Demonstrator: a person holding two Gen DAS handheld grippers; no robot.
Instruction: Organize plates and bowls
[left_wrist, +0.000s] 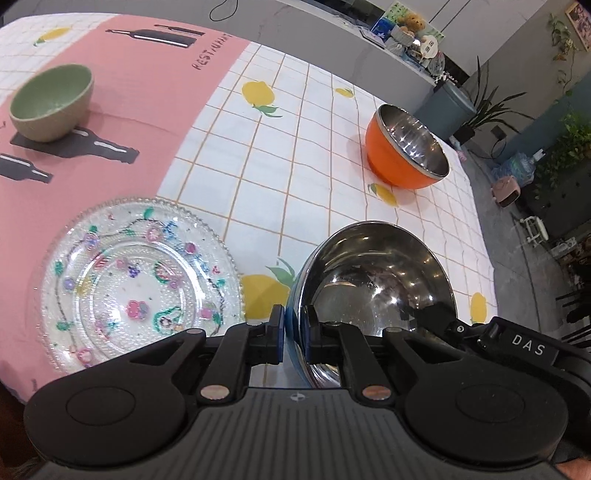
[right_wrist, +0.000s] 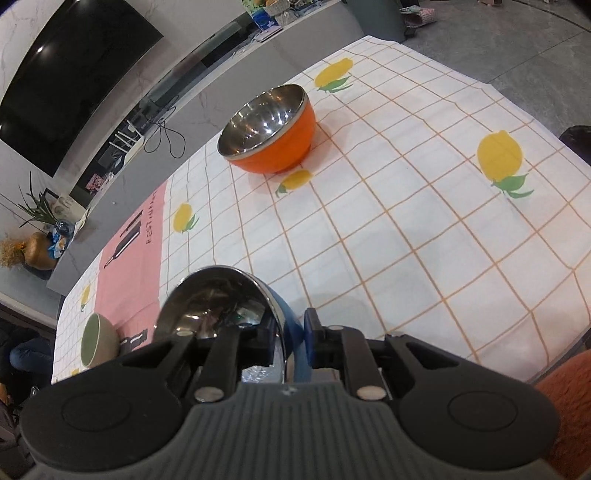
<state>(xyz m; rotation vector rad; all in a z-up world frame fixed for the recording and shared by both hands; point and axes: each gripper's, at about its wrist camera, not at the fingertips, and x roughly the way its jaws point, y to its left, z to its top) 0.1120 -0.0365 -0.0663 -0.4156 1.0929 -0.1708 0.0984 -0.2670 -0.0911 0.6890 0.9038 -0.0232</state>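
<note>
A blue bowl (left_wrist: 373, 280) with a shiny steel inside hangs tilted over the near part of the table. My left gripper (left_wrist: 294, 332) is shut on its near rim, one pad outside and one inside. In the right wrist view the same blue bowl (right_wrist: 221, 299) has its rim between the pads of my right gripper (right_wrist: 291, 334), which looks shut on it. The right gripper (left_wrist: 458, 328) also shows at the bowl's right side. An orange steel-lined bowl (left_wrist: 402, 155) (right_wrist: 273, 136) stands farther back. A clear glass plate with painted flowers (left_wrist: 136, 280) lies to the left. A green bowl (left_wrist: 51, 99) (right_wrist: 98, 339) sits on the pink cloth.
The tablecloth (left_wrist: 295, 129) is white checked with lemons, with a pink panel at the left. Beyond the table's far edge runs a grey counter (right_wrist: 207, 92) with clutter, plants and a dark screen. The table's right edge drops to the floor (left_wrist: 517, 229).
</note>
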